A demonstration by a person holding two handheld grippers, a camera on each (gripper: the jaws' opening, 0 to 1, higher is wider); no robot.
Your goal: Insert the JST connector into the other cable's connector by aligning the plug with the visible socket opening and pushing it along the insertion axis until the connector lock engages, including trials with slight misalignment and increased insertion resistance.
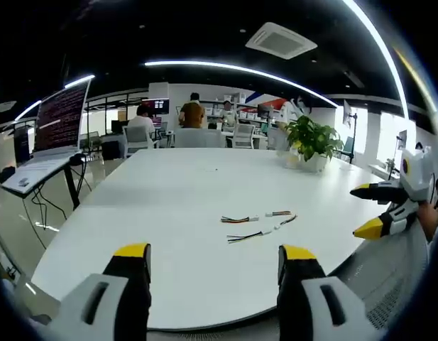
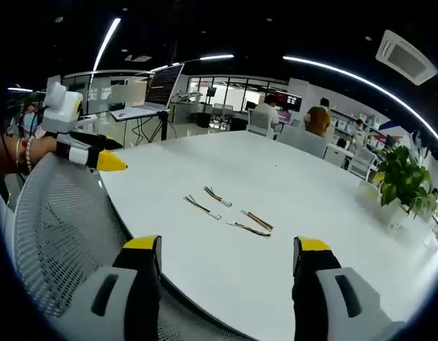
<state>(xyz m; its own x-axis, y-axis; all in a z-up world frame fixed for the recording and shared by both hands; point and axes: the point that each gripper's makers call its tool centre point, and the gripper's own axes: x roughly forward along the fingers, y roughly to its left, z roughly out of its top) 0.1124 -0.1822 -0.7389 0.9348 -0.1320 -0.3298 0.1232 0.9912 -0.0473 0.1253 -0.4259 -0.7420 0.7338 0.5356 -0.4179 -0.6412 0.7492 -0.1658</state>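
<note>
White table with cables ahead of both wide-open, empty grippers.

I look across a wide white table with a rounded edge, in an open office. The ceiling is black, with long curved light strips and a square air vent. A potted green plant stands at the table's far side. A laptop on a stand sits off the table's side. A grey mesh chair back is close to me. Beyond, people sit at desks, and bright windows line one wall.
</note>
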